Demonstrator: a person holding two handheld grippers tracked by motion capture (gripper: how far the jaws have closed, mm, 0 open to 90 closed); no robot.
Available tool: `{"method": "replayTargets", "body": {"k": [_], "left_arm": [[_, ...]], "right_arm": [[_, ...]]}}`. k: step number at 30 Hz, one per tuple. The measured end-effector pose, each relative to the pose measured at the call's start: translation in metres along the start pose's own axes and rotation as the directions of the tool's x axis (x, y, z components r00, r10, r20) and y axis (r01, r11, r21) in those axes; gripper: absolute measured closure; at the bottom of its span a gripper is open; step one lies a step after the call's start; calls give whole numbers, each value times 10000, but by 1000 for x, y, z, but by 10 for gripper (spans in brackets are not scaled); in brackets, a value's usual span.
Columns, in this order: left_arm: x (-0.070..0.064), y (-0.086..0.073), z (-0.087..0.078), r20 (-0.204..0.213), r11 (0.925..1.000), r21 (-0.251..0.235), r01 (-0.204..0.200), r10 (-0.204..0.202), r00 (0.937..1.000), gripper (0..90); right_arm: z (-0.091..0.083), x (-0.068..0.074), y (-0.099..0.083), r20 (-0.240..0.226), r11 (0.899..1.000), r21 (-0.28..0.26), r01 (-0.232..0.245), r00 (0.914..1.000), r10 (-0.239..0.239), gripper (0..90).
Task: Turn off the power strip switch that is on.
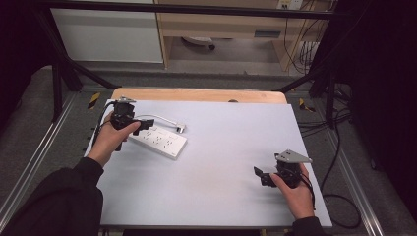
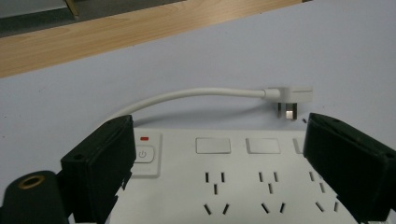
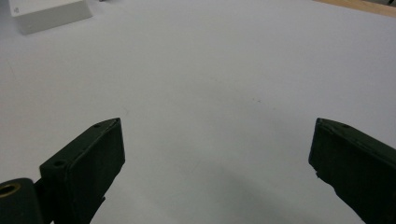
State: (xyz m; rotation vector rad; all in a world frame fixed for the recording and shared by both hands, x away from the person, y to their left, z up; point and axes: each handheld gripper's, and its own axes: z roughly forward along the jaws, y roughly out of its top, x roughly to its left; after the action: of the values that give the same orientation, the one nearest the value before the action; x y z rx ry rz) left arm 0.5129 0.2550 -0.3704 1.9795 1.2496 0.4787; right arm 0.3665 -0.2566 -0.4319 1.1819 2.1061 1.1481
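Note:
A white power strip (image 1: 161,140) lies on the white table sheet at the left, with a short white cord curving to its plug (image 1: 180,128). My left gripper (image 1: 146,124) hovers over the strip's switch end, open. In the left gripper view its jaws stand wide apart above the power strip (image 2: 233,182), with the power button (image 2: 143,154) beside the left jaw and the plug (image 2: 292,99) lying beyond. My right gripper (image 1: 261,176) is open near the front right, with bare sheet between its jaws. A corner of the power strip (image 3: 49,14) appears far off in the right gripper view.
The white sheet (image 1: 221,162) covers a wooden table whose far edge (image 1: 196,94) shows at the back. Black frame bars and loose cables (image 1: 339,147) stand to the sides of the table. A cabinet (image 1: 221,24) stands behind.

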Motion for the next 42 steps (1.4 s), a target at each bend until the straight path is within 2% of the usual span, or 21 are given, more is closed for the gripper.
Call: {"method": "replayTargets", "body": {"k": [12,20,21,27,33,35,37,42], "left_arm": [[3,-2,13,-222,9994,341,32,-25,9998,130],[1,-3,17,-393,9986,528,-83,104,9992,243],[1,-3,18,-411,9985,535,-75,97,9991,302],[2,-4,20,-470,9983,589,-25,53,9989,489],[1,-3,20,-381,9988,487,51,-33,9993,631],[1,-4,20,-328,9988,479,19,-3,9995,650],[1,-4,21,-279,9988,482,44,-31,9996,717],[0,-4,22,-129,9988,487,56,-49,9999,799]], "right_arm": [[-1,-1,0,19,10000,14,-21,10000,21,40],[0,-2,-1,60,10000,18,-69,10000,69,39],[0,-2,-1,70,10000,26,-71,10000,71,39],[0,-2,-1,86,10000,40,-73,9999,73,40],[0,-2,-1,102,10000,29,-49,9999,48,40],[-1,-2,-1,104,10000,25,-49,9999,48,40],[-1,-2,-1,121,10000,8,-40,9999,40,40],[-1,-2,-1,123,10000,0,-38,9999,38,40]]}}
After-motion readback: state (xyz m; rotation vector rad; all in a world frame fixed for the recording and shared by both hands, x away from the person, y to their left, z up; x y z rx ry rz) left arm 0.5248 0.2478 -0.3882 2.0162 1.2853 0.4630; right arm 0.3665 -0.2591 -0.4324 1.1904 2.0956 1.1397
